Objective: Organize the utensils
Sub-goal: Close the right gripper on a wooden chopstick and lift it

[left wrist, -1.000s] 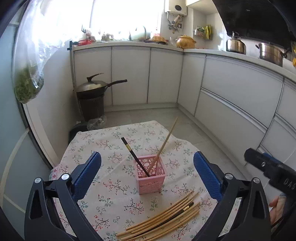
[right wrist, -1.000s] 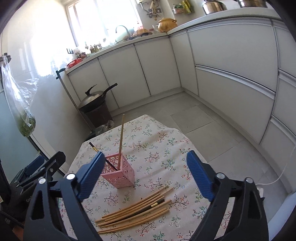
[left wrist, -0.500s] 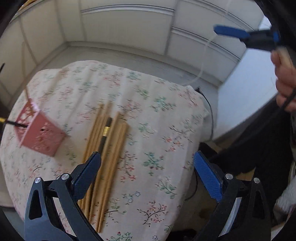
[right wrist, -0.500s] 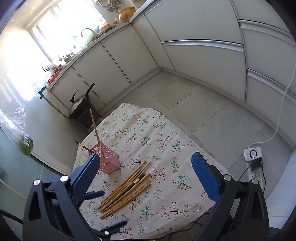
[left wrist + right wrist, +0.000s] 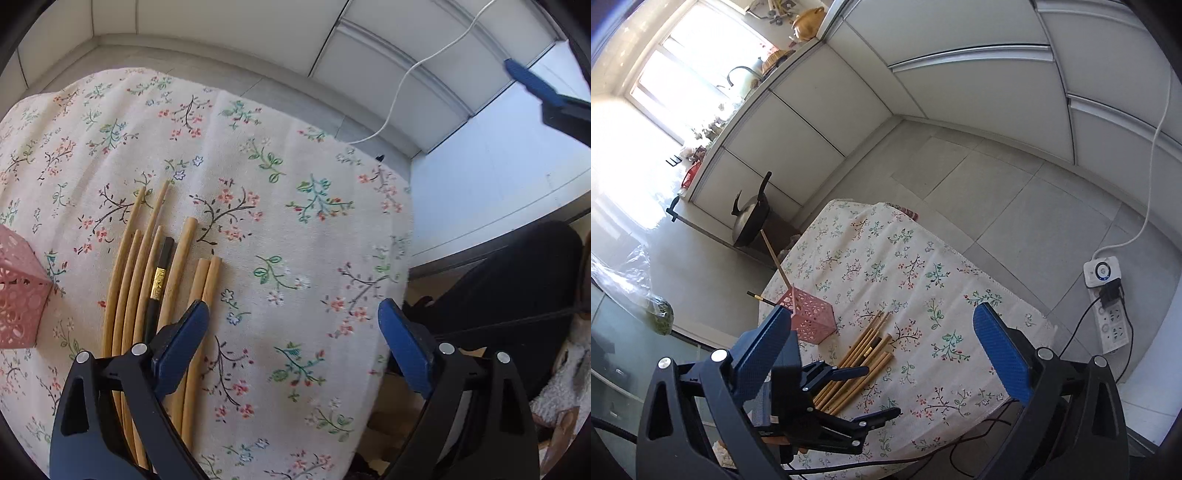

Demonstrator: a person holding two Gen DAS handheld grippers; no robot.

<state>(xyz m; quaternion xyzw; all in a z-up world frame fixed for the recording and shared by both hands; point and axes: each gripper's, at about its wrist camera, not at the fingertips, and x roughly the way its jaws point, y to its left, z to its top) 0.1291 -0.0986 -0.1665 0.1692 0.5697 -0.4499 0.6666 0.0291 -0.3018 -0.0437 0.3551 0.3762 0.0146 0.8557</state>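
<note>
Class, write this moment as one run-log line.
left gripper: open, above chopstick pile | right gripper: open, empty | pink basket: two chopsticks in | tablecloth: pile loose

Both grippers, left gripper (image 5: 291, 332) and right gripper (image 5: 882, 339), were built from black frames, fitted with textured blue pads (image 5: 402, 343) and silver screws (image 5: 446, 347).
</note>
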